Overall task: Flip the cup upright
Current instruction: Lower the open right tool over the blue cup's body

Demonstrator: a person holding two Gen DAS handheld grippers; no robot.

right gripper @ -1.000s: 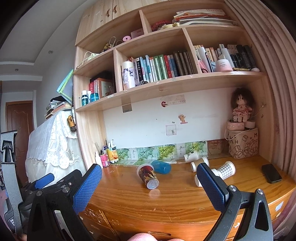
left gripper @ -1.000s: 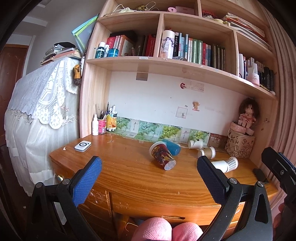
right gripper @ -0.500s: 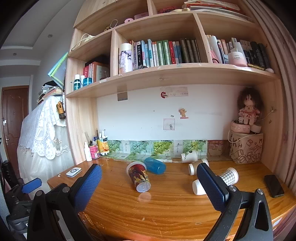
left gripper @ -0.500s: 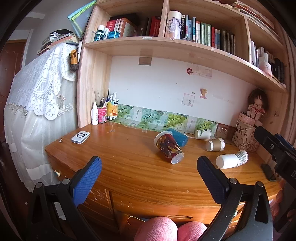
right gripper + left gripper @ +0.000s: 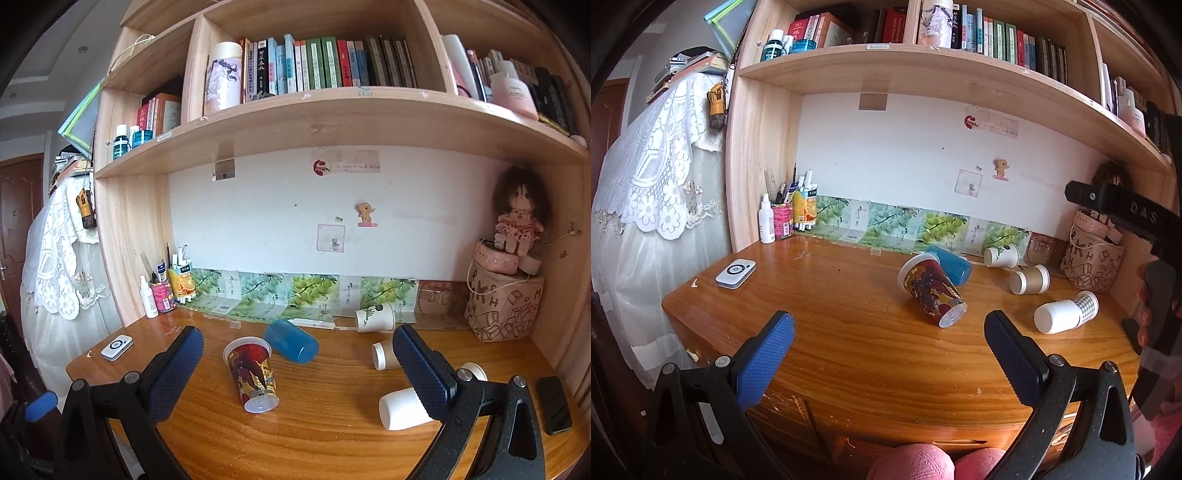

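Several cups lie on their sides on the wooden desk (image 5: 849, 332). A red patterned plastic cup (image 5: 932, 291) (image 5: 253, 371) lies mid-desk, its base toward me. A blue cup (image 5: 949, 263) (image 5: 291, 341) lies just behind it. A white cup with a checked band (image 5: 1065, 312) (image 5: 404, 408) lies at the right, with a tan paper cup (image 5: 1030, 279) (image 5: 384, 355) and a white leaf-print cup (image 5: 1001, 256) (image 5: 375, 317) behind. My left gripper (image 5: 888, 328) is open and empty above the desk's front edge. My right gripper (image 5: 297, 345) is open and empty, short of the cups.
A white remote-like device (image 5: 735, 273) lies at the desk's left. A pen holder and bottles (image 5: 783, 221) stand at the back left. A printed bag with a doll (image 5: 504, 310) stands at the back right. A black phone (image 5: 554, 404) lies at the right edge. Shelves hang overhead.
Both grippers have moved forward and closer to the desk; the cups appear larger. The cups have not moved. Both grippers stay open.
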